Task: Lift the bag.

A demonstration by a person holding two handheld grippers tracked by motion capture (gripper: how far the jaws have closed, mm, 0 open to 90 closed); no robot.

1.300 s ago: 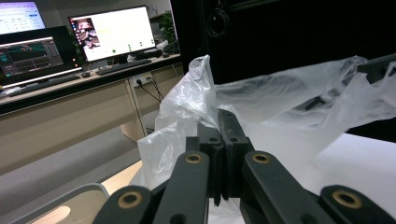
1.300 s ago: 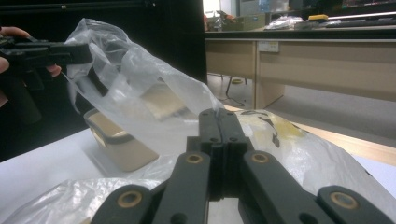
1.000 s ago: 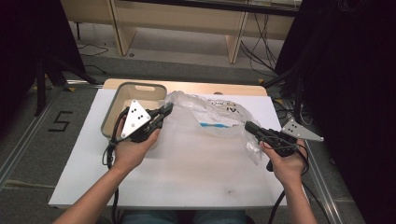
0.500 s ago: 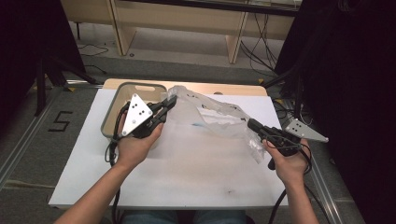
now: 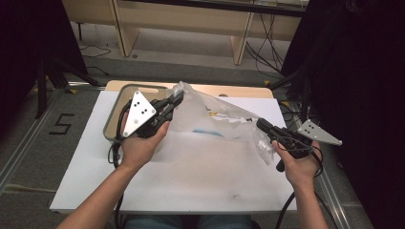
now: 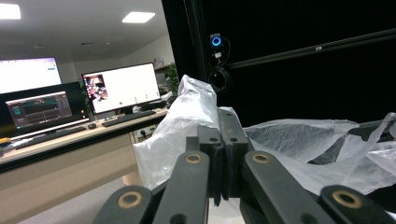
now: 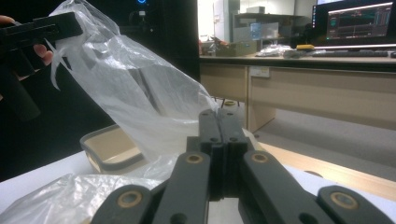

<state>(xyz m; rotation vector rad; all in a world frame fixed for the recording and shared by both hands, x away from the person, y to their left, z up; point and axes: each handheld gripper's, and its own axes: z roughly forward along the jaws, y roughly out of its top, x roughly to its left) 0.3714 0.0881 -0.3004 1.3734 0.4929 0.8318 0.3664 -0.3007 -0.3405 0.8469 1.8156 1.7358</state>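
While grippers stretch the plastic bag (image 5: 210, 114), a tray (image 5: 112, 125) lies behind.

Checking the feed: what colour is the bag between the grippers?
Clear, whitish plastic bag; best in the right gripper view.

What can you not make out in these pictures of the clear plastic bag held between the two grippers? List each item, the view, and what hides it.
- Printing on the plastic bag: high view, too small and creased to read.
- Inside of the tray: high view, partly covered by the left gripper and hand.
- Bag film between the pads: both gripper views, hidden by the shut jaws.
- Monitor text: left gripper view, blurred.
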